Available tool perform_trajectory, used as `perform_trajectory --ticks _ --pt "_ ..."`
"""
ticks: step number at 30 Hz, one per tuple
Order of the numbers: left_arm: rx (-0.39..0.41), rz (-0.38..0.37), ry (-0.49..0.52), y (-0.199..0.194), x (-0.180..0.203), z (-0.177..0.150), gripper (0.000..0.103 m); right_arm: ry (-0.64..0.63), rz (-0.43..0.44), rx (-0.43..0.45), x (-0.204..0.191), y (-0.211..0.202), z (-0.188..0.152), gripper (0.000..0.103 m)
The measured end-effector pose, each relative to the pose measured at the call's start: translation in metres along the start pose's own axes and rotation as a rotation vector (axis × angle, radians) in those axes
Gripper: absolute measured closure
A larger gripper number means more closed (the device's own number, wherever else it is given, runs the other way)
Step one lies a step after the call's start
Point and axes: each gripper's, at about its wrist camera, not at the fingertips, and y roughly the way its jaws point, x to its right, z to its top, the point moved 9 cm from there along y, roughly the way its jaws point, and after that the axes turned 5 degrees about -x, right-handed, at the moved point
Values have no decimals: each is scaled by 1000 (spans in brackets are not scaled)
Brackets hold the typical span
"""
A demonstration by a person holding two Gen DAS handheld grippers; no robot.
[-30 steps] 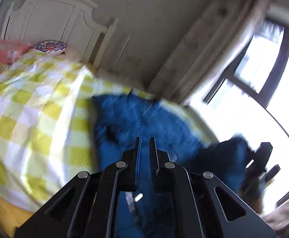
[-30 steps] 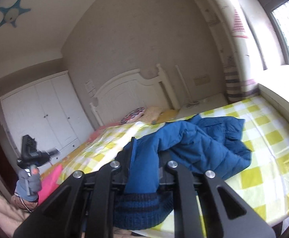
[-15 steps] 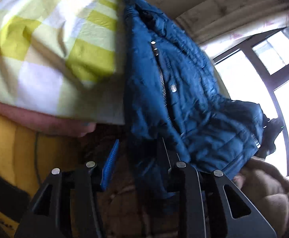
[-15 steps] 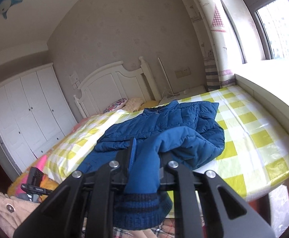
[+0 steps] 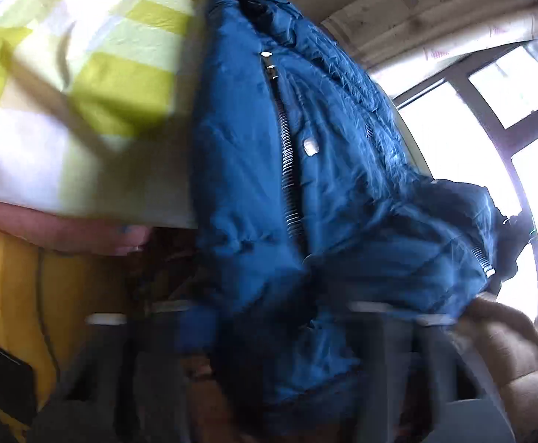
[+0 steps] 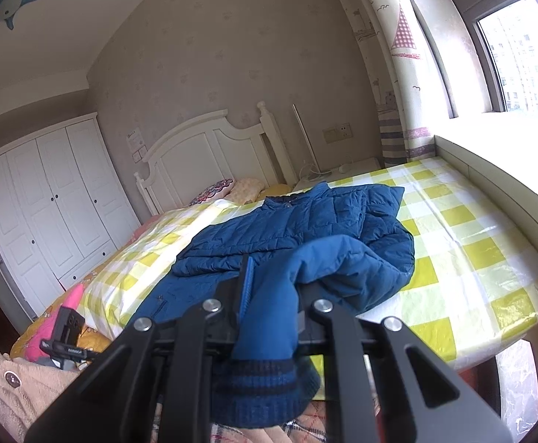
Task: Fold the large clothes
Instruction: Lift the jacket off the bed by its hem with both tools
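Far left in the right wrist view: white wardrobe point(image 6: 43, 217), then the white headboard point(image 6: 209, 155) with a couple of pillows point(image 6: 232, 188) tucked against it. Down low at the left edge, the left claw point(image 6: 65, 336), small and dark, next to a beige fuzzy sleeve point(image 6: 6, 387); too small there to read its jaws.

Middle: blue puffer jacket point(image 6: 298, 229) spread on the yellow checked bedspread point(image 6: 464, 243), long axis running from the foot edge up toward the headboard, collar end pointing at the pillows, hem end hanging toward the camera. One sleeve point(image 6: 269, 317) pulled off the bed toward the lens, knit cuff point(image 6: 261, 387) dangling below the fingers. Right claw point(image 6: 269, 313) only partly spread, jaws pinching that sleeve just above the cuff, fabric bunched between them.

Right: patterned curtain point(image 6: 398, 55), bright window point(image 6: 516, 55), wide sill alongside the bed.

Left wrist view, super blurry. Checked bedspread point(image 5: 84, 92) at left, then the jacket point(image 5: 305, 192) draped over the bed edge, zipper point(image 5: 287, 162) running top to bottom. Left claw point(image 5: 280, 336) smeared by motion; jacket fabric hanging down across the fingers, but can't tell if pinched or just loose in front, or how far spread. Window point(image 5: 509, 129) at far right.
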Motion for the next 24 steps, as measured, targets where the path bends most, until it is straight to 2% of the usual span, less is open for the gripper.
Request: perform_trajectory --ticks 1,4,7,9,11,13,14,16,17,19,20,21,22,23,24 --pt "18 0 20 -8 10 4 95 -4 -3 3 0 1 1 88" --pt "142 -92 35 -47 44 32 97 -3 -11 29 1 8 12 88" --pt "275 -184 -6 -79 61 96 97 -29 -60 39 4 35 40 88" --pt "314 -197 -28 -86 67 147 97 -25 -81 40 15 65 75 88" --pt "323 -179 -37 -82 72 202 96 -6 -108 44 33 96 112 88" --pt "312 -164 -77 -67 70 271 95 64 -120 7 59 138 146 87" --pt "286 -147 -110 -52 65 311 95 131 -97 -48 77 169 161 84" --pt "216 -141 -192 -27 50 363 93 241 -73 -164 110 220 173 80" --pt "191 -150 -237 -19 42 381 90 303 -74 -207 128 241 175 77" --pt "181 -198 -344 -4 25 421 86 414 -54 -231 158 267 177 62" --pt "188 -210 -372 0 18 434 83 471 11 -199 167 273 181 29" --pt "188 -238 -387 2 10 444 79 508 65 -158 173 273 184 9" --pt "193 -262 -403 3 3 451 45 549 100 -104 185 273 188 9" --pt "231 -223 -409 1 -10 461 10 561 76 -92 195 275 188 9" --pt "274 -158 -396 -2 -18 467 4 543 25 -105 205 278 188 9"
